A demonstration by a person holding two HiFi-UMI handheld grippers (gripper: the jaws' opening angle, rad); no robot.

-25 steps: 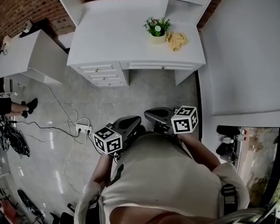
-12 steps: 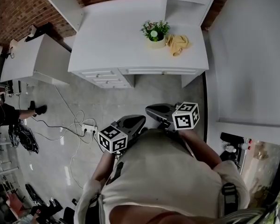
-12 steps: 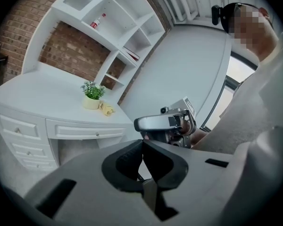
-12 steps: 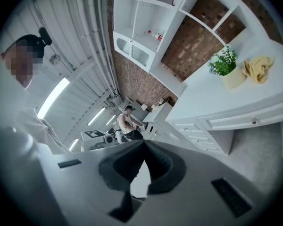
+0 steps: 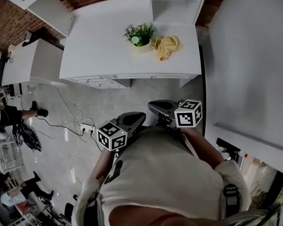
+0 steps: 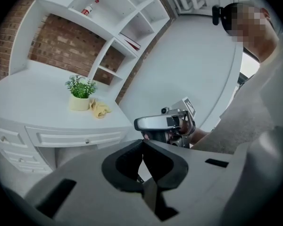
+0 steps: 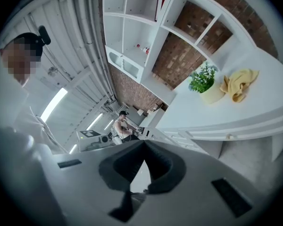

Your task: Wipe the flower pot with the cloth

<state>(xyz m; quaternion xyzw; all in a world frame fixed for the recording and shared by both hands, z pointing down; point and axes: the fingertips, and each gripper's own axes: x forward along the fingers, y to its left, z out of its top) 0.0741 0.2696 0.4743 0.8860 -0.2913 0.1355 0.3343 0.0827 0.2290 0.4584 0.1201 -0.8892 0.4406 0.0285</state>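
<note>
the left tool (image 6: 143, 147) and the right tool (image 7: 145, 147) are seen in grey, black inside the jaws, with marker cubes (image 5: 187, 113) patterned in black-and-white squares. ahead of the tools, a white surface (image 5: 99, 41) is shown with a cream flower pot (image 5: 142, 46) of green leaves, white and pink blooms, and a yellow cloth (image 5: 166, 46). red-brown brick (image 5: 14, 13) is seen beyond them, and a grey floor (image 5: 108, 100) below.
</note>
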